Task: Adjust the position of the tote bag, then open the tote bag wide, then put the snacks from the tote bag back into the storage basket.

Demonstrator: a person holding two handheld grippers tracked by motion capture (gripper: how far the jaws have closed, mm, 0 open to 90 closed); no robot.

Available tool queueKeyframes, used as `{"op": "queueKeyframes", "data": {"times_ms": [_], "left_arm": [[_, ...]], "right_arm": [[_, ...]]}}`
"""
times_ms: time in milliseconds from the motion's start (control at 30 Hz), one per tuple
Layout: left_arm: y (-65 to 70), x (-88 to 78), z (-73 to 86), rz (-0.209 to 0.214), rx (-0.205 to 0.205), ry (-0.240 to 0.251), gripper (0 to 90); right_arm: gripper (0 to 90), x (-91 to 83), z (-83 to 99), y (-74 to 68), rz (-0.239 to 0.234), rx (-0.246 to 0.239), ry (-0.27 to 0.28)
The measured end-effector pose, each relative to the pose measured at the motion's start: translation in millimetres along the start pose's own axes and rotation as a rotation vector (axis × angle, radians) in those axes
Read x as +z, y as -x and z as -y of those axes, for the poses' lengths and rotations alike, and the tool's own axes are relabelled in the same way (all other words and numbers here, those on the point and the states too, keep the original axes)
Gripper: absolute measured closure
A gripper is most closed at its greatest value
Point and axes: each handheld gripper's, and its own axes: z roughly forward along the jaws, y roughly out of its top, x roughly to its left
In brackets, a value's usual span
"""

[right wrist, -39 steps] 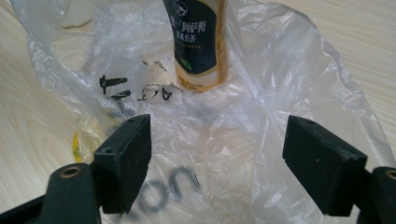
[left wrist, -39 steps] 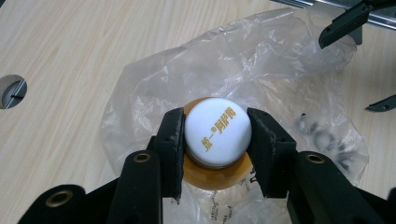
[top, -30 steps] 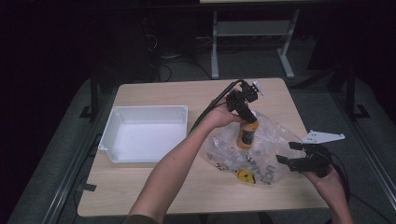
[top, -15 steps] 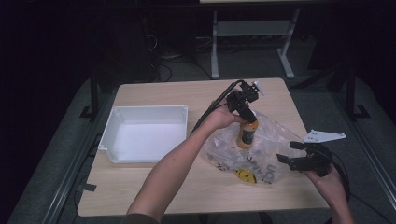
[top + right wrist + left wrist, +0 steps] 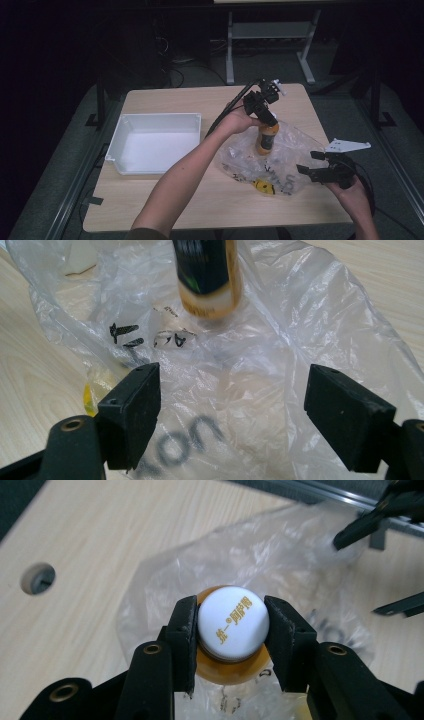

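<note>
One bottle clamped by L gripper

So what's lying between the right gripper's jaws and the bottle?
Crumpled clear plastic bag with black print, spread on the table up to the bottle; the right gripper view shows it.

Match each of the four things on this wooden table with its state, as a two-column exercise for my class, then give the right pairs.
Things
1. orange bottle with a white cap
2. white rectangular plastic tray
3. clear crinkled plastic bag with black print
4. right gripper

States
A. jaws wide apart, nothing between them
B. lying spread out at the table's right side
C. gripped at the cap by the left gripper
D. standing empty at the table's left side

Pairs: 1-C, 2-D, 3-B, 4-A
</note>
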Motion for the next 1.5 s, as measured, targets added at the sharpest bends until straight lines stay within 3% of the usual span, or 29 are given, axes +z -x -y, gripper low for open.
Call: {"op": "queueKeyframes", "data": {"times_ms": [333,833,933,1267,1500], "left_arm": [[5.1,-41.2,-11.1,-0.027,0.031,0.028,59.1],[3.1,-75.9,-3.4,-0.039,0.04,0.042,59.1],[0.9,-81.9,-0.3,-0.048,0.022,0.063,59.1],[-5.0,-99.9,11.3,-0.077,0.009,0.055,59.1],[-9.1,-112.5,20.8,-0.071,-0.002,0.072,59.1]], "right_arm": [[22.9,-2.2,2.0,0.8,0.006,-0.002,0.01],[23.4,-0.2,1.1,-3.0,0.006,-0.002,-0.002],[23.4,-1.0,1.2,-1.8,0.007,-0.005,0.006],[23.4,1.6,-1.0,-3.5,0.007,-0.008,-0.005],[23.4,1.9,-3.8,-5.1,0.015,-0.013,-0.002]]}}
